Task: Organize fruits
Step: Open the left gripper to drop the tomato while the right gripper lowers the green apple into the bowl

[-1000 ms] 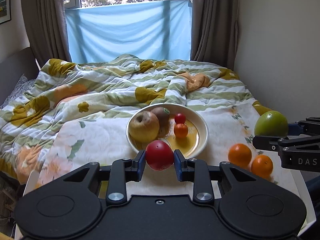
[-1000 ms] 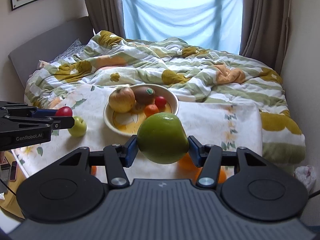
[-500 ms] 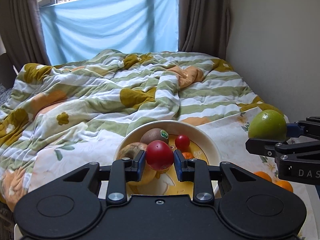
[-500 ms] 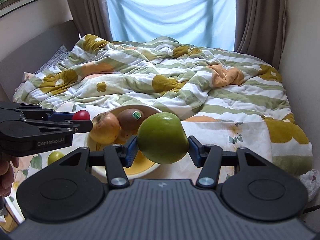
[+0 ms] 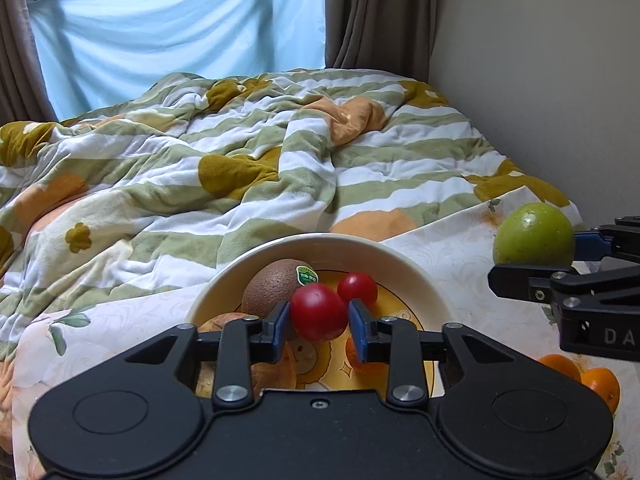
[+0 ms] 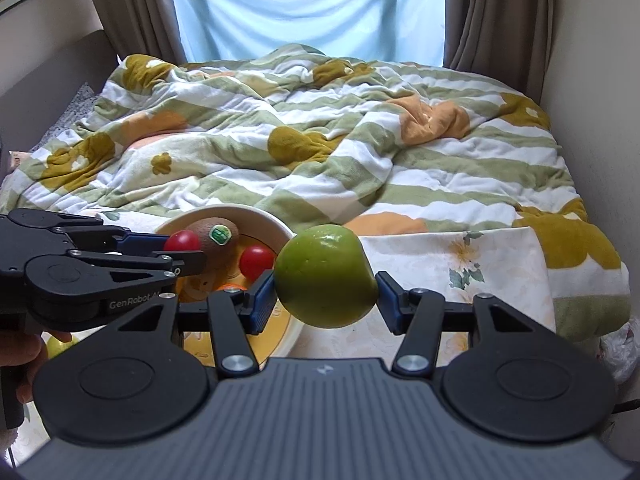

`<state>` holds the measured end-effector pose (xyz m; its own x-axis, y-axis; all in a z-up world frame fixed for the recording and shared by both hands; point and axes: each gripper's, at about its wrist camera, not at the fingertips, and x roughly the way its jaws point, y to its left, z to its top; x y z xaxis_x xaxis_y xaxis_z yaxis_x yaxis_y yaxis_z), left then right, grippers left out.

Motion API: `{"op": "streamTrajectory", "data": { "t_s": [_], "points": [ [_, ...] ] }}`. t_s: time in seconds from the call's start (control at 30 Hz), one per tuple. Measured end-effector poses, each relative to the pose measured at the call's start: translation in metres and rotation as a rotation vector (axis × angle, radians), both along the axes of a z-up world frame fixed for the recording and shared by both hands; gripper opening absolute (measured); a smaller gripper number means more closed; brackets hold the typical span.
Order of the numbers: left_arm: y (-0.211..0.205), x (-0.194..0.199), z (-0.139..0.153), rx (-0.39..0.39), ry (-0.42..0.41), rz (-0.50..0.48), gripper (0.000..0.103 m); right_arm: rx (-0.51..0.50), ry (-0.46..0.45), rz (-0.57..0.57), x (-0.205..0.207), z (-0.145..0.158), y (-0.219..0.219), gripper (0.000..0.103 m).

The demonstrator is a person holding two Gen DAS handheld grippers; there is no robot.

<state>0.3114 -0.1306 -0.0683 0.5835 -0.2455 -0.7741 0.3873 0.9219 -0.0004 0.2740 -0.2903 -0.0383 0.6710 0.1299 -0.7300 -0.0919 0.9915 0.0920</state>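
Note:
My left gripper (image 5: 319, 320) hangs over the cream bowl (image 5: 320, 240) with a red tomato (image 5: 318, 312) between its blue pads. Its jaws are opening, and the pads still touch the tomato's sides. In the bowl lie a kiwi (image 5: 272, 288), a smaller red tomato (image 5: 357, 288), a brownish apple (image 5: 224, 324) and a small orange fruit, partly hidden. My right gripper (image 6: 326, 292) is shut on a large green fruit (image 6: 326, 276), held just right of the bowl (image 6: 260, 212) above the floral cloth. The left gripper (image 6: 184, 252) shows at the left of the right wrist view.
Two oranges (image 5: 596, 380) lie on the floral cloth (image 5: 452, 240) right of the bowl, and a small green fruit (image 6: 60, 346) lies to its left. A rumpled striped blanket (image 6: 320, 128) covers the bed behind. A wall (image 5: 540, 80) runs close on the right.
Both grippers moved forward and down with their fruit. The red tomato now hangs over the bowl's middle, and the green fruit has come close to the bowl's right rim.

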Motion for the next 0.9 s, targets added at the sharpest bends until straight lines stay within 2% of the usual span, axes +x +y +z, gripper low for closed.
{"op": "streamTrajectory", "data": {
  "t_s": [0.03,0.07,0.13,0.37,0.53,0.67,0.9],
  "points": [
    [0.001,-0.001,0.001,-0.012,-0.007,-0.009,0.062,-0.001,0.005,-0.002,0.003,-0.002,-0.001,0.068],
    [0.002,-0.002,0.003,-0.025,-0.016,-0.016,0.082,-0.003,0.008,-0.004,0.005,-0.003,-0.002,0.068],
    [0.002,-0.007,0.01,-0.027,-0.052,-0.01,0.099,-0.005,0.011,-0.011,0.008,-0.005,-0.004,0.068],
    [0.017,-0.021,0.026,-0.057,-0.06,-0.008,0.099,-0.015,0.013,-0.01,0.015,-0.003,-0.005,0.068],
    [0.035,-0.035,0.029,-0.043,-0.07,0.036,0.099,-0.017,0.021,0.022,0.021,-0.006,0.004,0.068],
    [0.046,-0.04,0.027,0.001,-0.075,0.075,0.099,-0.011,0.031,0.054,0.028,-0.012,0.017,0.068],
    [0.066,-0.049,0.025,0.006,-0.076,0.125,0.099,-0.003,0.051,0.101,0.041,-0.029,0.043,0.068]
  ]
}}
